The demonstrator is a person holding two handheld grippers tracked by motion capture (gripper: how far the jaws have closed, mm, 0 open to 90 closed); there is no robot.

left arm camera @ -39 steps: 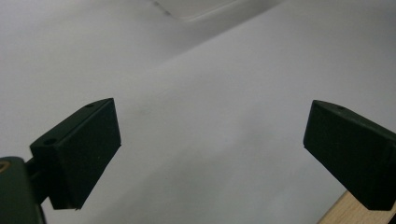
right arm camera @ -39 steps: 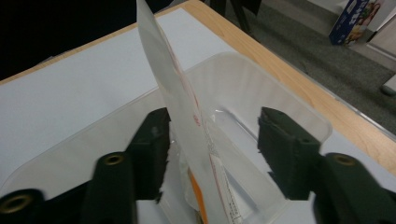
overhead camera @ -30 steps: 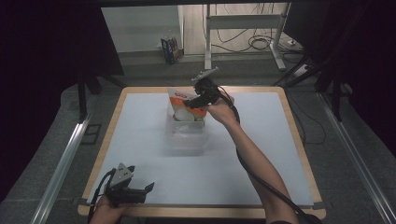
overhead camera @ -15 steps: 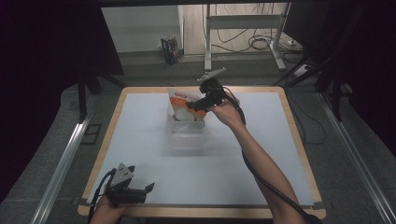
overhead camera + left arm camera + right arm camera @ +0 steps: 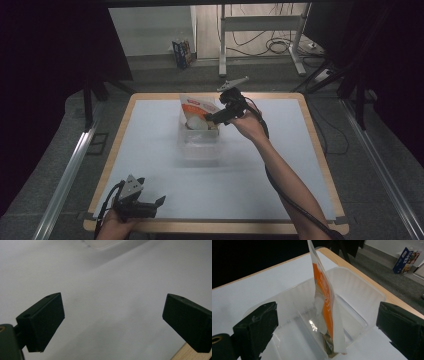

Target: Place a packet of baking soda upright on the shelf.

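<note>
Orange and white printing covered the pouch point(image 5: 325, 305), but its writing was too blurred to read. It stood upright in the far compartment of a clear plastic bin point(image 5: 199, 137) on a white table point(image 5: 150, 145) with a wooden edge, grey floor and cables beyond. Spread wide and holding nothing, the right gripper point(image 5: 328, 332) hovered just above the bin. Equally wide and empty, the left gripper point(image 5: 150, 204) sat near the table's near edge.
</note>
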